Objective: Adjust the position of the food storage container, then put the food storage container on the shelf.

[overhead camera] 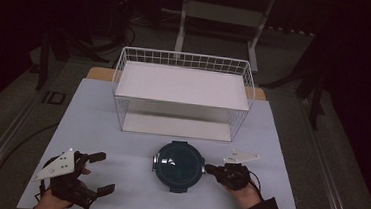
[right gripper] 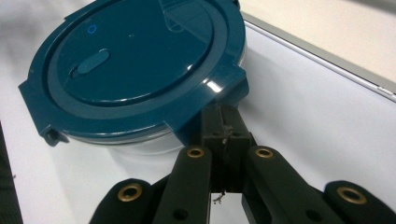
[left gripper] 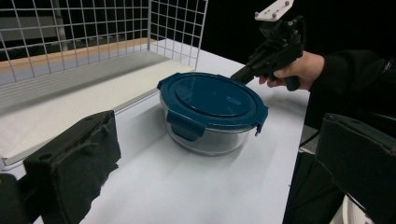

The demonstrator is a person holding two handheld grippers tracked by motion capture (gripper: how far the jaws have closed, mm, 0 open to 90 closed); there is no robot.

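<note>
A round glass container with a dark blue clip lid (overhead camera: 178, 166) (left gripper: 212, 100) (right gripper: 135, 65) stands on the white table, just in front of the wire basket. My right gripper (overhead camera: 208, 168) (left gripper: 236, 76) (right gripper: 224, 116) is shut, its jaws pressed together. Their tips sit against the underside of the lid's right-hand clip tab (right gripper: 227, 86), which sticks out level. My left gripper (overhead camera: 104, 172) (left gripper: 212, 186) is wide open with nothing between its jaws. It is held at the table's front left, well clear of the container and pointing toward it.
A white wire basket (overhead camera: 184, 59) (left gripper: 177, 28) stands at the back middle of the table with a white board (overhead camera: 182, 84) across its upper level. The white table top (overhead camera: 131, 195) has bare room at front left. Beyond the table the floor is dark, with a metal stand.
</note>
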